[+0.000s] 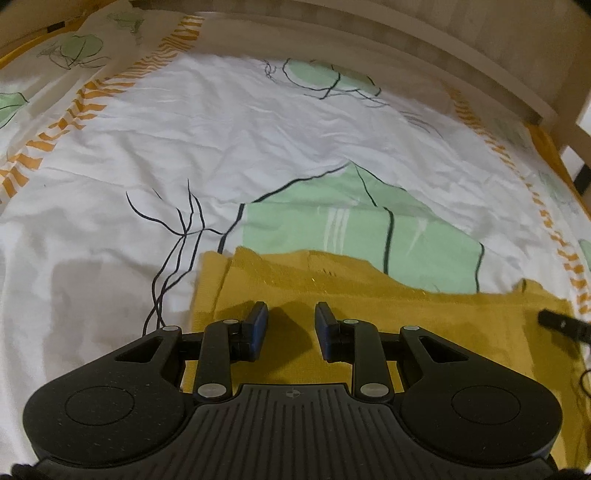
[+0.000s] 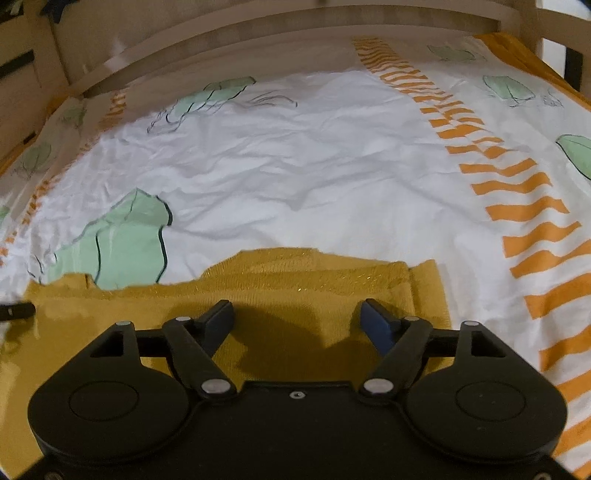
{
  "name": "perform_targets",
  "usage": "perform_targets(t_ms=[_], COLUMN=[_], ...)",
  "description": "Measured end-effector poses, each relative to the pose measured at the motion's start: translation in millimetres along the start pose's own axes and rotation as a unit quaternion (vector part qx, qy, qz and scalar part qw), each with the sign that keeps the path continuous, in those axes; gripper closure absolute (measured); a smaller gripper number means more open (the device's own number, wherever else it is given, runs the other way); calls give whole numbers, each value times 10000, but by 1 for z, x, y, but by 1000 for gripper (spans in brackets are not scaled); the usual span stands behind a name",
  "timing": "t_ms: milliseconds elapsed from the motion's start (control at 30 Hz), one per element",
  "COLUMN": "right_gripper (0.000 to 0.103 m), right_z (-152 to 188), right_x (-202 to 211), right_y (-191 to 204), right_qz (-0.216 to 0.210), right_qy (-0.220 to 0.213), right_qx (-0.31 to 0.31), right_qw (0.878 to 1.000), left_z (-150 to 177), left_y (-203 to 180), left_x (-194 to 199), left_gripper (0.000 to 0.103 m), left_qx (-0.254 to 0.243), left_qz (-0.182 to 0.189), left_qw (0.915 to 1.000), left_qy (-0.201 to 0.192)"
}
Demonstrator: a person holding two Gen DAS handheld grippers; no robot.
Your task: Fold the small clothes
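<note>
A mustard-yellow knit garment (image 1: 369,295) lies flat on the bed, its far edge uneven; it also shows in the right wrist view (image 2: 295,291). My left gripper (image 1: 291,314) is open and empty, hovering over the garment's left part. My right gripper (image 2: 298,314) is open wide and empty over the garment's right part. A tip of the right gripper (image 1: 557,323) shows at the right edge of the left wrist view, and a tip of the left gripper (image 2: 16,311) shows at the left edge of the right wrist view.
The garment lies on a wrinkled white bedsheet (image 1: 221,147) with green patches and orange stripes (image 2: 517,192). A pale wooden bed frame (image 1: 443,48) curves along the far side, and it also shows in the right wrist view (image 2: 258,33).
</note>
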State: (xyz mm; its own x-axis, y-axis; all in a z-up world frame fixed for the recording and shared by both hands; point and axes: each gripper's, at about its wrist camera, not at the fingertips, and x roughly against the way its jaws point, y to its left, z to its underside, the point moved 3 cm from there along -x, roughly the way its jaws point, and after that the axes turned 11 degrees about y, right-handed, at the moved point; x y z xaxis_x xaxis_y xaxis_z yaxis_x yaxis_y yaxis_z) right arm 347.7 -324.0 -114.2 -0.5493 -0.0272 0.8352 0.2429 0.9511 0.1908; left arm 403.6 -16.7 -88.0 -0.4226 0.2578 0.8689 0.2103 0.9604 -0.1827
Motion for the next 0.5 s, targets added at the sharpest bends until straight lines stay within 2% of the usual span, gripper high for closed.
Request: perform_targets(t_ms=[100, 200, 500], right_gripper=[24, 24, 22], right_z=[5, 19, 93], right_x=[21, 40, 62], right_y=[-7, -10, -35], right_qz=[-143, -191, 159], right_qy=[-107, -15, 770], right_qx=[-149, -7, 398], right_qw=[9997, 9998, 9961], left_z=[4, 10, 56], left_y=[-4, -11, -36], left_x=[10, 20, 38], left_gripper=[76, 76, 76], left_qx=[8, 22, -297], left_qz=[28, 28, 178], left_qw=[10000, 9999, 9975], left_qy=[14, 108, 609])
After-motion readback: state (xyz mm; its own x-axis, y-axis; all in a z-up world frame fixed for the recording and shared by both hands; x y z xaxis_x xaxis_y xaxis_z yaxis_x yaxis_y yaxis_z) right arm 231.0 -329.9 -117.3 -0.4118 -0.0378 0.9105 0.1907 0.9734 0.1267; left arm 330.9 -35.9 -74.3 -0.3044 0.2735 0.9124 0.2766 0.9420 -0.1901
